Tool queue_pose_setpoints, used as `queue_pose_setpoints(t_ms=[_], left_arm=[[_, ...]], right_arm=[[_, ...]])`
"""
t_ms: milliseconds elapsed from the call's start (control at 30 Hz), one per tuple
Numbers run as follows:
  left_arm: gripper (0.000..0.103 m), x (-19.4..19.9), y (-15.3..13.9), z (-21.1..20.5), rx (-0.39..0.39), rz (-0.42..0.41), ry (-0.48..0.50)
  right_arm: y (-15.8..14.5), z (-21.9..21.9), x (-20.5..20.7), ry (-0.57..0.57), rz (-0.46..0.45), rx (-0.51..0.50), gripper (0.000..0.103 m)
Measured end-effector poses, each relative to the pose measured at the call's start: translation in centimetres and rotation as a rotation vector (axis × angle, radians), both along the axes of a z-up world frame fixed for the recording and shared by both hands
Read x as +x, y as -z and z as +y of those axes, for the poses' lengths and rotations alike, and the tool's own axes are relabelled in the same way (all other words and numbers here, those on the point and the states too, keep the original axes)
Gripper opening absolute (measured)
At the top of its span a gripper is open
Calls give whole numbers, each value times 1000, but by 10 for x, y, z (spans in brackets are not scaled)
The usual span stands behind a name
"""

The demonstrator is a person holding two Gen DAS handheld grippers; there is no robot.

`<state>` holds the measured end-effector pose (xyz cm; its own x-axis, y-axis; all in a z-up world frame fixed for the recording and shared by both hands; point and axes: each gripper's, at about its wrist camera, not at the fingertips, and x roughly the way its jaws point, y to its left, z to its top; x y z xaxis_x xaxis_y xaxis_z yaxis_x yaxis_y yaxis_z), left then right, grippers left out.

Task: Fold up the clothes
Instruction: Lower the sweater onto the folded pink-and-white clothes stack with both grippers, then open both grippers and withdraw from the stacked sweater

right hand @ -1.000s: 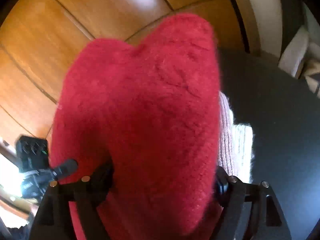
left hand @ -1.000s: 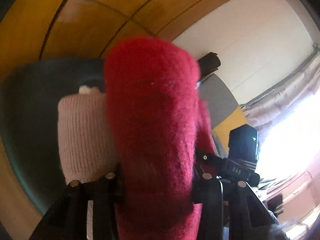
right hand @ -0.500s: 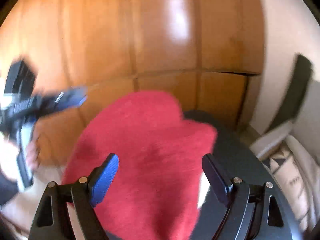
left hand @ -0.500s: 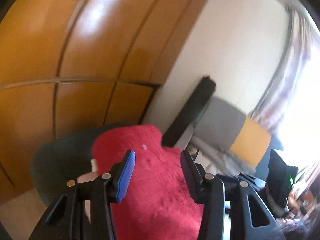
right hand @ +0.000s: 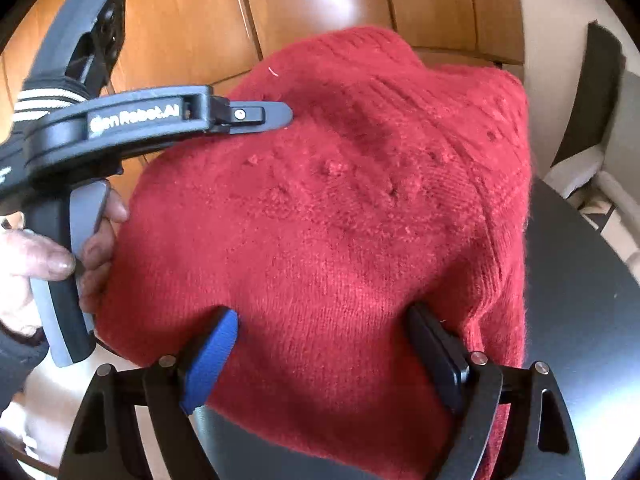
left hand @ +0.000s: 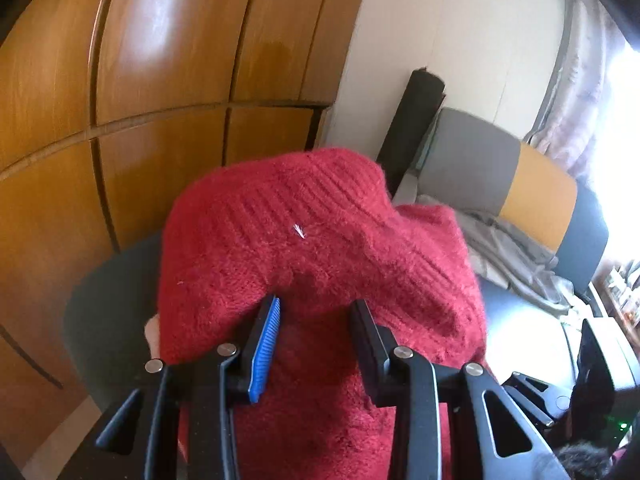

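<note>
A fuzzy red sweater (left hand: 320,248) lies bunched on a dark round table (left hand: 104,300), its ribbed hem on top. My left gripper (left hand: 316,308) hovers over its near edge, and its jaws are closing with red knit below and between them, the pads apart from it. The right wrist view shows the same sweater (right hand: 360,208) and the left gripper (right hand: 286,114) side-on above its far-left part. My right gripper (right hand: 322,316) straddles the near fold with its jaws opening wide. A pale pink knit (left hand: 150,330) peeks out under the left edge.
Wooden wardrobe doors (left hand: 160,80) stand behind the table. A grey and yellow chair (left hand: 500,168) with pale cloth (left hand: 504,248) draped on it is at the right, beside a black roll (left hand: 416,120) leaning on the wall. A person's hand (right hand: 48,260) grips the left handle.
A second ago both grippers held the red sweater up close to the cameras. They let go and drew back; the sweater now rests on the table. The left jaws have narrowed since.
</note>
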<state>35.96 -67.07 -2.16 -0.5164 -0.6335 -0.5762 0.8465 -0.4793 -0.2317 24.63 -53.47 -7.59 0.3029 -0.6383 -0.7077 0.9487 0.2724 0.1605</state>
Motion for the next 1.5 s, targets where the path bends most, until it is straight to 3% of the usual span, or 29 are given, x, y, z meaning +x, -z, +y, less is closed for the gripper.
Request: queue_pose_setpoints(t_ms=[33, 67, 167, 267, 333, 367, 400, 500, 600, 700, 767, 833, 900, 967, 1033, 1167, 1367, 1500], left_arm=[[40, 4, -6, 3, -7, 4, 1], [49, 13, -14, 11, -25, -14, 2], [62, 9, -35, 43, -110, -128, -22], [62, 9, -53, 80, -194, -179, -69], [62, 16, -66, 101, -229, -172, -107], [62, 19, -72, 111, -238, -175, -133], [62, 22, -77, 122, -246, -179, -159], [62, 38, -81, 143, -223, -191, -257], [62, 57, -87, 161, -169, -141, -295], [60, 76, -95, 177, -113, -83, -324], [59, 86, -99, 188, -130, -47, -347], [55, 87, -107, 192, -153, -85, -360], [51, 85, -115, 196, -211, -176, -361], [51, 83, -121, 202, -285, -299, -455], [51, 82, -127, 207, -332, -340, -500], [51, 92, -134, 213, -307, -237, -449], [51, 96, -137, 215, -254, -175, -404], [51, 94, -131, 207, -226, -186, -418]], right_arm=[[-3, 0, -2, 7, 5, -2, 88], [-6, 2, -3, 15, 7, -6, 88], [-20, 11, -8, 46, 17, -25, 88], [-38, 26, -11, 85, 16, -47, 88], [-50, 39, -11, 110, 29, -77, 93], [-58, 46, -11, 128, 40, -96, 103], [-65, 53, -11, 144, 44, -114, 103], [-85, 51, -8, 204, 86, -185, 103], [-99, 73, 8, 241, 109, -240, 103], [-111, 62, 21, 265, 103, -238, 103], [-115, 61, 24, 284, 126, -215, 103], [-115, 77, 32, 329, 182, -210, 103], [-126, 84, 39, 402, 242, -239, 103], [-138, 92, 44, 443, 260, -263, 103], [-149, 98, 49, 476, 273, -285, 103], [-154, 99, 54, 453, 252, -294, 103], [-141, 93, 59, 406, 225, -263, 103], [-134, 89, 55, 391, 199, -240, 103]])
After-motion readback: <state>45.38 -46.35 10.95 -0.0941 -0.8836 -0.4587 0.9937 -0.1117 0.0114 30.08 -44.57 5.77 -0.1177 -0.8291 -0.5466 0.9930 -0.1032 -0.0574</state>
